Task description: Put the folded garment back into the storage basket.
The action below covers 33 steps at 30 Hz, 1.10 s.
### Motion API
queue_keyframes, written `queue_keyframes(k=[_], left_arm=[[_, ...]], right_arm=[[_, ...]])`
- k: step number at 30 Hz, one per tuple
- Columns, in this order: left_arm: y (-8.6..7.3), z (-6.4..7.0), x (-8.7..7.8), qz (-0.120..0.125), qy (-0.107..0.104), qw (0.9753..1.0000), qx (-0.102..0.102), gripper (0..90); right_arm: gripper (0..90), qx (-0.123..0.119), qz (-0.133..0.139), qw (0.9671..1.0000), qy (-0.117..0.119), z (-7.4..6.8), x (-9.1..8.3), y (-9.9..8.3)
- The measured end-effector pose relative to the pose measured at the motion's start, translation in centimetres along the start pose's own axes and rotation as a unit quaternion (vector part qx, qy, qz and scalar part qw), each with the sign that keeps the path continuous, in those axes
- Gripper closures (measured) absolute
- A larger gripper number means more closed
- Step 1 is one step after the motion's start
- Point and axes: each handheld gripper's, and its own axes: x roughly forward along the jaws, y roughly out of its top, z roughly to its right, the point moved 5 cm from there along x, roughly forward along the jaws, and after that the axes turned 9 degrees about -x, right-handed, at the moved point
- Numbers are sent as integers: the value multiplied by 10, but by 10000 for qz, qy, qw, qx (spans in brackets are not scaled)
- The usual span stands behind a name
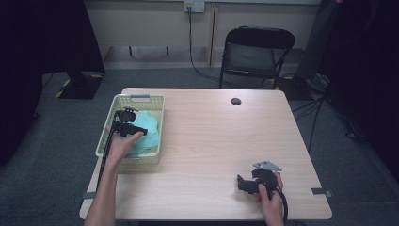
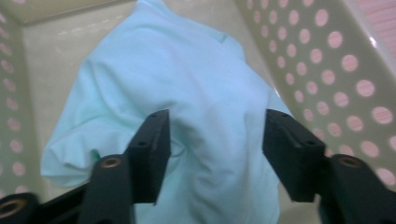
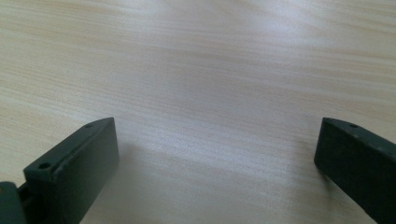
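My left gripper (image 2: pixel 212 154) hangs spread directly over the mint cloth (image 2: pixel 177 93) in the basket (image 1: pixel 123 159), seemingly just above it, while my right gripper (image 3: pixel 215 163) idles unclenched far across the table (image 1: pixel 211 141)

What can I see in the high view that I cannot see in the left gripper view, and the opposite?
The high view alone gives the wooden table, the right gripper held low over it near the person's edge, a black folding chair behind the table, and a small dark disc on the tabletop.

The left gripper view alone gives the round holes in the basket wall and the left gripper open, its fingers apart above the cloth.

Both give the light green cloth lying in the pale basket.
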Motion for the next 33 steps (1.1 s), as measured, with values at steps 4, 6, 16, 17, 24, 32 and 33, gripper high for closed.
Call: queue_keyframes(k=[4,6,16,17,24,32,33], left_arm=[[1,3,-1,71,-9,9998,187,232],[1,4,-2,141,-129,9997,139,170],[3,7,-11,516,-71,9984,206,63],[3,8,-11,555,-91,9982,225,63],[5,11,-20,855,-27,9962,179,62],[7,16,-28,1118,231,9930,302,62],[7,16,-28,1129,204,9930,281,62]], right_arm=[[0,0,0,10000,-1,0,0,0],[0,1,0,10000,0,0,0,0],[0,1,1,10000,0,0,0,0],[0,0,1,10000,0,0,0,0],[0,2,0,10000,0,0,0,0],[0,1,0,10000,-1,0,0,0],[0,0,1,10000,-1,0,0,0]])
